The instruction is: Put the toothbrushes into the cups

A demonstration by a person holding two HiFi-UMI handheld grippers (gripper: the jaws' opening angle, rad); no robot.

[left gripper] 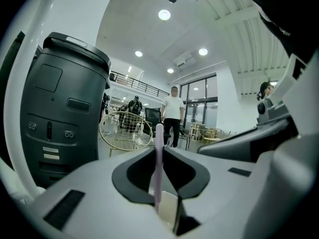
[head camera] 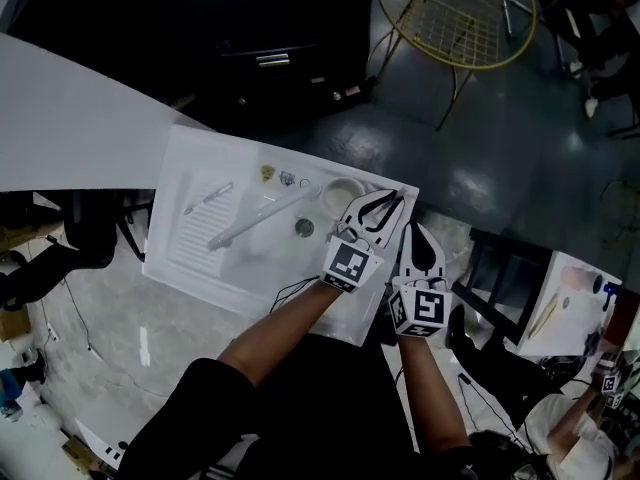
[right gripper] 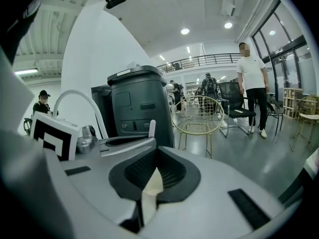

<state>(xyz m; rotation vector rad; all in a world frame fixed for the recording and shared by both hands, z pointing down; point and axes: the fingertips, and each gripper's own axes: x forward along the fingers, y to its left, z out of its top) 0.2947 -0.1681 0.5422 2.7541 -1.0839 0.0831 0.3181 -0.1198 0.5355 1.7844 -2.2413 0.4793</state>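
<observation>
1. Sink (head camera: 175,268): white unit, with a ribbed drainboard on its left half.
2. Second toothbrush (head camera: 208,199): lies flat on the drainboard, well apart from both grippers.
3. Faucet (head camera: 262,218): white, reaching across the basin.
4. Cup (head camera: 340,196): cream, upright by the sink's far rim, just beside the left gripper.
5. Left gripper (head camera: 392,202): over the sink's right end. Its jaws are clamped on the pink toothbrush (left gripper: 158,138), which stands upright between the pads. The handle's lower end is at the cup's rim; whether it is inside cannot be told.
6. Right gripper (head camera: 421,236): just beside the left one, at the sink's right corner. Its jaws are nearly together, nothing plainly gripped. A pale cream sliver shows through the slit, unidentified.
7. Wire chair (head camera: 455,13): yellow, on the dark floor beyond the sink.
</observation>
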